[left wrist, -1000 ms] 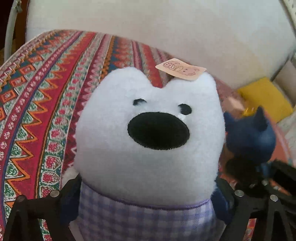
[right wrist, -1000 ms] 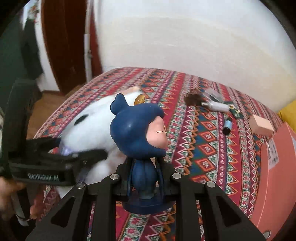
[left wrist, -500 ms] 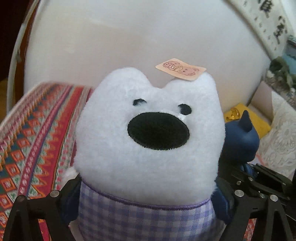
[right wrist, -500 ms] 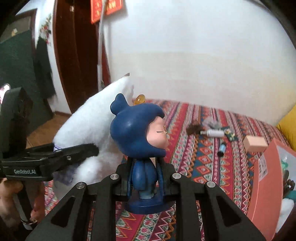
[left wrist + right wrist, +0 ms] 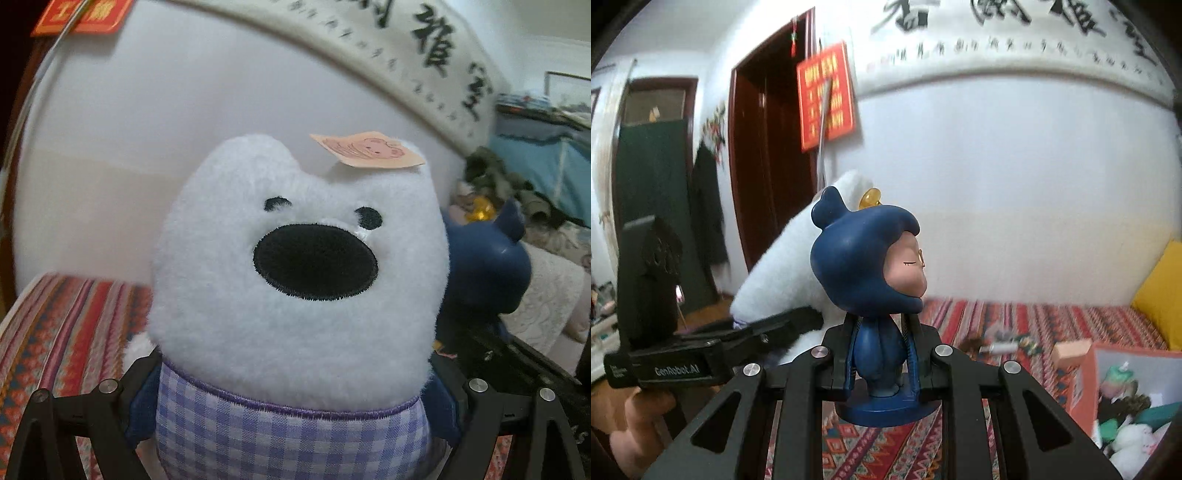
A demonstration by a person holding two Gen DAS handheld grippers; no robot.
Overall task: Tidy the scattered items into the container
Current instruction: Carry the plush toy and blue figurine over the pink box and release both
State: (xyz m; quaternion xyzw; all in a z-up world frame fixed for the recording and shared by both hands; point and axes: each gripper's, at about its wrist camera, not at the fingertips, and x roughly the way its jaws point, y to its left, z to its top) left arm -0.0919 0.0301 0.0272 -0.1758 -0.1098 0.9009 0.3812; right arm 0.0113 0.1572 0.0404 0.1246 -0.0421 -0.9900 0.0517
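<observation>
Your left tongs [image 5: 295, 417] clamp the white plush dog [image 5: 295, 277] by its gingham body, your right tongs [image 5: 881, 369] pinch the blue figurine [image 5: 866, 273]; both hang above the bed, and the toys could collide over the pink box [image 5: 1082, 373]

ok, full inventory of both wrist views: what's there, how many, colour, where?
plush: 1, white, lilac check body, clamped in left hand-held gripper
tag: 1, peach, on plush head
figurine: 1, blue, clamped in right hand-held gripper
box: 1, orange, lower right, toys inside
cloth: 1, red patterned, under everything
small items: several, blurred, on cloth behind box
cushion: 1, yellow, right edge
poster: 1, red, by door
left hand-held gripper: black, shut on plush
right hand-held gripper: black, shut on figurine
hand: 1, under left hand-held gripper
</observation>
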